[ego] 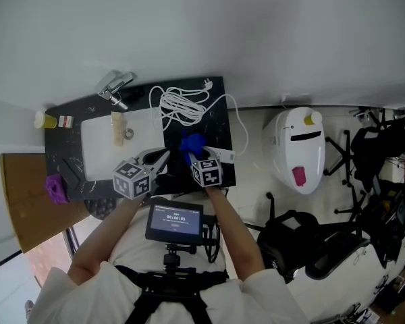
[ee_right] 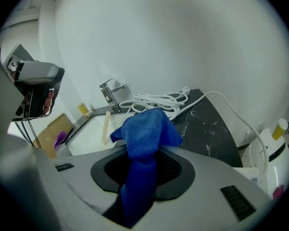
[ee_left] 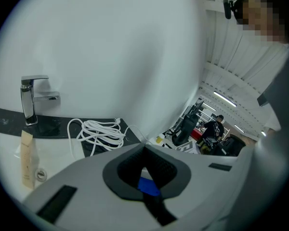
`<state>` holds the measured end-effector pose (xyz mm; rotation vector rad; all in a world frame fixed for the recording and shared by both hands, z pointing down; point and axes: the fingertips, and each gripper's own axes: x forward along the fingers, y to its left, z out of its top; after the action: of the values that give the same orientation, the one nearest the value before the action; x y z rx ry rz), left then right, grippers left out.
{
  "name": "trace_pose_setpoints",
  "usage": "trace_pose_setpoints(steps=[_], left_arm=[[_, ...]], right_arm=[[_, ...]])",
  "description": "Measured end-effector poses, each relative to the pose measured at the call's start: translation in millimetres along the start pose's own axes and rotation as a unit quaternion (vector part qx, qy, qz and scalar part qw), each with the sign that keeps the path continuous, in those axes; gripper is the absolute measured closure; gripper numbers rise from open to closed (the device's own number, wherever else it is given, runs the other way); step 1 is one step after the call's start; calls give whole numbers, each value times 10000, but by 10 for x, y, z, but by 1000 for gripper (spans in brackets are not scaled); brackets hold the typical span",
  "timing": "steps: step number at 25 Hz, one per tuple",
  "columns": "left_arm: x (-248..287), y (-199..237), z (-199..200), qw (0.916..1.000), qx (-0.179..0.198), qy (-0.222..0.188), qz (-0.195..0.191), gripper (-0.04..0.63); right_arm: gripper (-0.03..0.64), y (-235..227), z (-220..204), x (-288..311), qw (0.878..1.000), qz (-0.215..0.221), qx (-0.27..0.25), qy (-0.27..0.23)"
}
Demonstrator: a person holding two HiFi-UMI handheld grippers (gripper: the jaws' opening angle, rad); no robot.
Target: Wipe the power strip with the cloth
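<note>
My right gripper (ego: 190, 156) (ee_right: 143, 152) is shut on a blue cloth (ego: 192, 143) (ee_right: 145, 131). The cloth bunches up above the jaws and hangs down between them. A white power strip (ego: 221, 155) lies on the black counter (ego: 216, 117) just right of that gripper. Its white cable (ego: 183, 105) (ee_right: 159, 100) (ee_left: 101, 131) is coiled further back. My left gripper (ego: 165, 155) (ee_left: 144, 149) is held beside the right one, over the sink's right edge. Its jaws are together and hold nothing. A bit of blue shows through the gap behind its tips.
A white sink (ego: 98, 147) with a chrome faucet (ego: 115, 90) (ee_left: 31, 97) fills the counter's left half, and a beige tube (ego: 117, 128) (ee_left: 26, 158) lies in it. A white appliance (ego: 298, 147) stands on the floor at the right. A purple item (ego: 55, 187) sits at the left.
</note>
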<state>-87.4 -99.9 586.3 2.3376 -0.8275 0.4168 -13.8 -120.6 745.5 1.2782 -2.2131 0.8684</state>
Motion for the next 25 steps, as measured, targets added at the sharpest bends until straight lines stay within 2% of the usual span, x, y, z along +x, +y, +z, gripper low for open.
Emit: trace_pose_setpoints(steps=[15,25], left_arm=[[53,-24,28,10000,4,18,-97,595],[46,-20,24,9999,19,13,-109,595]], right_arm=[[511,-27,-2,13,9998,-74,51,184],[511,-36,-13,7,9998,-168,8,112]])
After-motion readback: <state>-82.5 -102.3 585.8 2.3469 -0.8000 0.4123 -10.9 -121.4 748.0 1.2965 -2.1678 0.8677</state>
